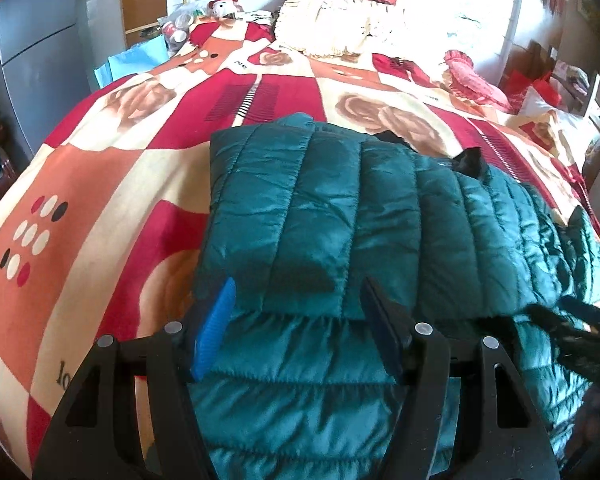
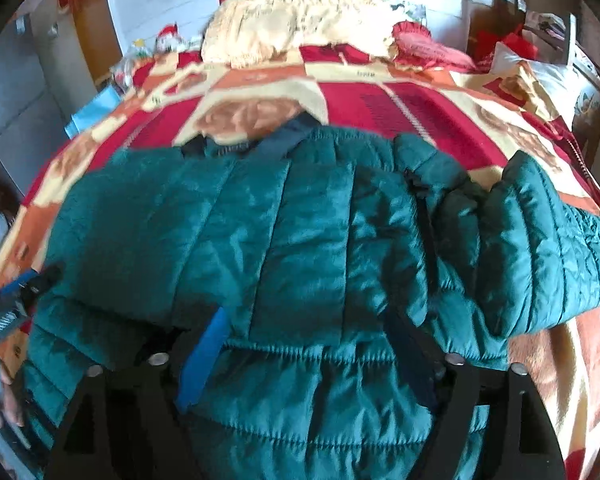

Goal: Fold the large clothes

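Note:
A teal quilted puffer jacket (image 1: 340,208) lies on the bed, its upper part folded down over the lower part. My left gripper (image 1: 300,312) is open, its blue pad (image 1: 216,332) and dark pad to either side of the folded edge, holding nothing. In the right wrist view the jacket (image 2: 300,240) fills the middle, with one sleeve (image 2: 540,248) bulging to the right. My right gripper (image 2: 308,344) is open just over the fold, its fingers partly tucked under the folded layer. The left gripper shows at the left edge (image 2: 16,300).
The bed has a red, orange and cream patterned cover (image 1: 100,184). Cream pillows (image 1: 332,24) and a red cushion (image 1: 472,76) lie at the head. A grey cabinet (image 1: 32,52) stands left; cluttered furniture (image 1: 560,76) stands right.

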A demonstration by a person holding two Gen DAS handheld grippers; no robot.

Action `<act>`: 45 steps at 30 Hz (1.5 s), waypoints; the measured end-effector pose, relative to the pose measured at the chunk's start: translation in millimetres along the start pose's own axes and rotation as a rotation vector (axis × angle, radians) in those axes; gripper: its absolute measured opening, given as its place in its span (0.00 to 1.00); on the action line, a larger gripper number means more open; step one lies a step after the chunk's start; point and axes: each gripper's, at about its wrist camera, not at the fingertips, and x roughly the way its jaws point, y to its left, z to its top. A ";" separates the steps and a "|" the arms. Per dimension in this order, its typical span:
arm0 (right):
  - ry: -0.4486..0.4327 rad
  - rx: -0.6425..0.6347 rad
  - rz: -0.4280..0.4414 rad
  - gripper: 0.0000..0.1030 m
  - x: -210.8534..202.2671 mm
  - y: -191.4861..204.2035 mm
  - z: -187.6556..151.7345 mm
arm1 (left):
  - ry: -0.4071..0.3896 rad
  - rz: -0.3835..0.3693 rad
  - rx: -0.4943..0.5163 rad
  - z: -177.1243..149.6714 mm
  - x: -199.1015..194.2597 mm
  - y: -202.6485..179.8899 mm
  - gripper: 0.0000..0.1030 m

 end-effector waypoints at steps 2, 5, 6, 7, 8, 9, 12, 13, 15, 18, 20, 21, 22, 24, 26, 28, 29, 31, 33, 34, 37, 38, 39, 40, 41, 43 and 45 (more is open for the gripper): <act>0.033 -0.013 -0.005 0.79 5.6 3.3 -6.2 | -0.006 -0.005 0.012 -3.2 -7.1 -3.6 0.63; 0.019 -0.008 0.013 0.79 -2.5 2.9 -11.7 | -0.016 -0.020 0.026 -7.2 -17.1 -10.2 0.63; 0.011 -0.008 0.015 0.79 -7.0 2.6 -12.7 | -0.017 -0.024 0.028 -8.2 -19.0 -12.0 0.63; 0.002 -0.007 0.016 0.79 -11.6 1.9 -13.9 | -0.021 -0.031 0.029 -9.0 -22.1 -15.0 0.63; -0.007 -0.006 0.016 0.79 -17.5 0.6 -14.8 | -0.024 -0.036 0.030 -9.5 -24.1 -17.2 0.63; -0.012 -0.005 0.017 0.79 -20.7 -0.9 -15.0 | -0.026 -0.041 0.031 -10.0 -26.2 -19.7 0.63; -0.025 -0.001 0.015 0.79 -31.0 -6.0 -18.2 | -0.030 -0.053 0.036 -11.8 -30.7 -28.9 0.63; -0.030 0.000 0.012 0.79 -33.6 -7.5 -19.2 | -0.031 -0.056 0.038 -12.5 -31.8 -32.7 0.63; -0.038 0.007 0.004 0.79 -38.2 -11.8 -22.5 | -0.031 -0.061 0.041 -14.6 -33.6 -37.2 0.63; -0.044 0.022 0.008 0.79 -43.0 -18.4 -26.6 | -0.022 -0.073 0.044 -16.7 -33.8 -45.5 0.63; -0.049 0.028 0.004 0.79 -46.0 -23.1 -28.1 | -0.018 -0.084 0.045 -17.7 -34.1 -50.9 0.63; -0.052 0.028 0.001 0.79 -47.3 -25.2 -28.7 | -0.020 -0.091 0.045 -17.9 -34.1 -54.1 0.63; -0.055 0.030 -0.003 0.79 -48.8 -27.9 -29.2 | -0.021 -0.096 0.046 -18.5 -34.4 -56.3 0.63; -0.056 0.038 -0.008 0.79 -50.5 -32.9 -29.3 | -0.022 -0.112 0.046 -19.2 -34.0 -61.7 0.63; -0.057 0.046 -0.013 0.80 -52.4 -39.5 -29.7 | -0.022 -0.122 0.047 -19.2 -32.9 -65.9 0.63; -0.061 0.055 -0.018 0.80 -53.9 -45.4 -29.9 | -0.019 -0.132 0.045 -18.6 -30.9 -69.9 0.63; -0.063 0.062 -0.022 0.80 -54.9 -49.9 -30.1 | -0.017 -0.141 0.041 -18.1 -29.6 -71.5 0.63; -0.065 0.074 -0.026 0.80 -55.3 -57.2 -29.8 | -0.019 -0.157 0.027 -17.5 -26.8 -73.7 0.63; -0.068 0.084 -0.031 0.80 -56.1 -66.0 -29.6 | -0.022 -0.164 0.017 -16.5 -23.6 -76.2 0.63; -0.069 0.087 -0.036 0.80 -56.5 -70.1 -29.5 | -0.022 -0.165 0.017 -15.3 -21.6 -77.8 0.63; -0.072 0.102 -0.044 0.80 -56.4 -84.2 -26.9 | -0.035 -0.141 0.028 -9.5 -14.8 -83.0 0.63; -0.073 0.107 -0.048 0.80 -56.4 -88.9 -26.4 | -0.043 -0.133 0.033 -7.3 -12.6 -84.3 0.63; -0.075 0.113 -0.053 0.80 -56.2 -94.2 -25.5 | -0.053 -0.125 0.036 -5.8 -10.8 -84.7 0.63; -0.077 0.117 -0.058 0.80 -56.0 -98.9 -24.4 | -0.061 -0.117 0.037 -4.2 -8.8 -85.0 0.63; -0.079 0.123 -0.063 0.80 -55.4 -103.8 -23.1 | -0.069 -0.108 0.036 -2.0 -5.5 -85.3 0.63; -0.082 0.136 -0.075 0.80 -53.5 -114.1 -20.5 | -0.077 -0.100 0.030 0.6 0.3 -83.2 0.63; -0.087 0.152 -0.084 0.80 -52.3 -126.4 -17.0 | -0.088 -0.093 0.018 2.4 7.3 -80.6 0.63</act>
